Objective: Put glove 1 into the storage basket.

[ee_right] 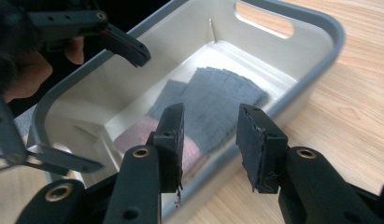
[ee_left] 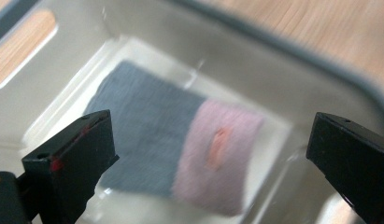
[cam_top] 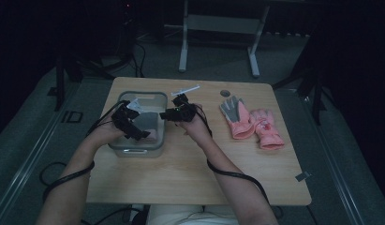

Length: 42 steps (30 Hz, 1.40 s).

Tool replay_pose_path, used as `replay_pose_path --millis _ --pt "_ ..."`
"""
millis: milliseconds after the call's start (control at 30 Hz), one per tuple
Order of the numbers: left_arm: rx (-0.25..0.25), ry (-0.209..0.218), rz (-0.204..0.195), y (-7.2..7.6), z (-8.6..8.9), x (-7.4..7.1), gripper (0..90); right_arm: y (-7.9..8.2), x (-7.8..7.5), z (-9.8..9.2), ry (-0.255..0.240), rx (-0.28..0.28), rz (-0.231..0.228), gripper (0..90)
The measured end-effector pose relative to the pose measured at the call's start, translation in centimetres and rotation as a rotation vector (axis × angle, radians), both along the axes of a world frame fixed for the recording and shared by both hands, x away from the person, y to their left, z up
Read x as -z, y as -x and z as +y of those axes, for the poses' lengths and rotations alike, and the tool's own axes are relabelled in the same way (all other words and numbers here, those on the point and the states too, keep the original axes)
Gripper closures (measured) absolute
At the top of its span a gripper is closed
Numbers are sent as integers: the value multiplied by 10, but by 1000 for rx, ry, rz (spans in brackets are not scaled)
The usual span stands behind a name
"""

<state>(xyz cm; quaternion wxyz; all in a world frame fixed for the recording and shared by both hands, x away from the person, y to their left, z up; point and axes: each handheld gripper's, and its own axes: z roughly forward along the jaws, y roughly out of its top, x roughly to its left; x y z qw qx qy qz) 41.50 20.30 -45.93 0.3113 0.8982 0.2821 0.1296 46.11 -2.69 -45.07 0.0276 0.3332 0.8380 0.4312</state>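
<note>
**Glove lies in the bin beneath a wide-open left gripper**

A grey and pink glove (ee_left: 180,149) lies flat on the floor of the pale plastic bin (cam_top: 158,140), which stands on the left half of the wooden table (cam_top: 190,178). The left gripper (cam_top: 132,123) hangs over the bin, its jaws spread wide with nothing between them; in the left gripper view the glove sits below and between the two black jaws, apart from both. The grey palm part lies toward one end of the bin, the pink cuff toward the other.

The right gripper (ee_right: 210,140) is at the bin's right rim, its jaws partly open and empty. In its own view the glove (ee_right: 213,107) lies inside the bin beyond the jaws, not touched, and the left gripper (ee_right: 91,93) shows over the bin's far side.

On the right half of the table a pair of pink gloves (cam_top: 252,123) lies well apart from both grippers. A small white item (cam_top: 185,90), too small to identify, lies just behind the bin.
</note>
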Motion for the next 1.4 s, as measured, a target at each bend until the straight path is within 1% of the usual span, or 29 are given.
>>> replay_pose_path --millis 33,100,200,233,267,300,333,367,400,433,467,500,533,567,667,733,800,867,900,933,1000,1033,1100,1200,1233,1300,1333,1367,1400 --pt "6 12 -4 2 -2 -2 9 1 -1 -3 -1 0 -3 615" --pt "20 22 -17 7 -9 -5 9 4 -2 -12 0 3 -15 605" --pt "42 35 -19 14 -21 -9 9 8 -3 -25 17 13 -32 580" --pt "42 35 -19 14 -21 -9 9 8 -3 -25 17 13 -32 580" --pt "30 41 -20 17 -31 -10 9 9 -4 -30 22 18 -38 576" --pt "33 41 -15 18 -36 -10 9 11 -5 -39 26 31 -38 570" --pt "38 46 -11 19 -40 -10 9 12 -6 -43 30 37 -47 560" --pt "29 62 -11 21 -47 -10 9 13 -7 -46 32 42 -50 560" --pt "27 63 -4 21 -51 -11 9 14 -8 -51 31 45 -51 552" --pt "48 75 -5 23 -57 -12 9 15 -8 -55 32 49 -56 546" --pt "56 79 -9 25 -61 -12 9 17 -9 -60 35 56 -65 542" --pt "60 62 -21 27 -67 -13 9 17 -10 -64 32 58 -66 539" --pt "75 67 -28 29 -71 -13 9 18 -11 -70 32 63 -72 536" --pt "89 75 -22 30 -75 -14 9 19 -11 -74 37 65 -80 535" --pt "115 96 -36 36 -88 -16 9 21 -11 -88 44 77 -97 532" --pt "130 93 -67 42 -97 -18 9 23 -8 -100 47 73 -124 514" --pt "142 91 -74 46 -104 -17 9 23 -5 -111 55 81 -133 520" --pt "142 105 -76 50 -113 -14 9 23 -2 -119 61 88 -136 520" --pt "146 111 -73 52 -116 -13 9 23 0 -125 70 94 -143 520" --pt "147 114 -79 54 -119 -11 9 23 1 -129 78 98 -149 522" --pt "138 105 -93 59 -126 -8 9 23 4 -137 90 107 -155 527" --pt "135 109 -91 60 -128 -6 9 23 5 -141 99 109 -161 529" --pt "109 122 -87 64 -131 -1 9 23 7 -149 109 117 -165 534" --pt "87 139 -82 70 -135 7 9 24 9 -163 125 131 -181 550" --pt "86 138 -82 72 -137 10 9 24 9 -167 126 134 -188 557" --pt "78 116 -80 76 -140 17 10 23 10 -177 135 149 -190 561" --pt "82 115 -75 77 -141 20 10 22 10 -182 136 158 -192 567" --pt "81 111 -54 78 -143 25 10 22 10 -186 136 164 -191 567" --pt "82 98 -36 80 -144 29 10 21 10 -191 136 175 -192 570"
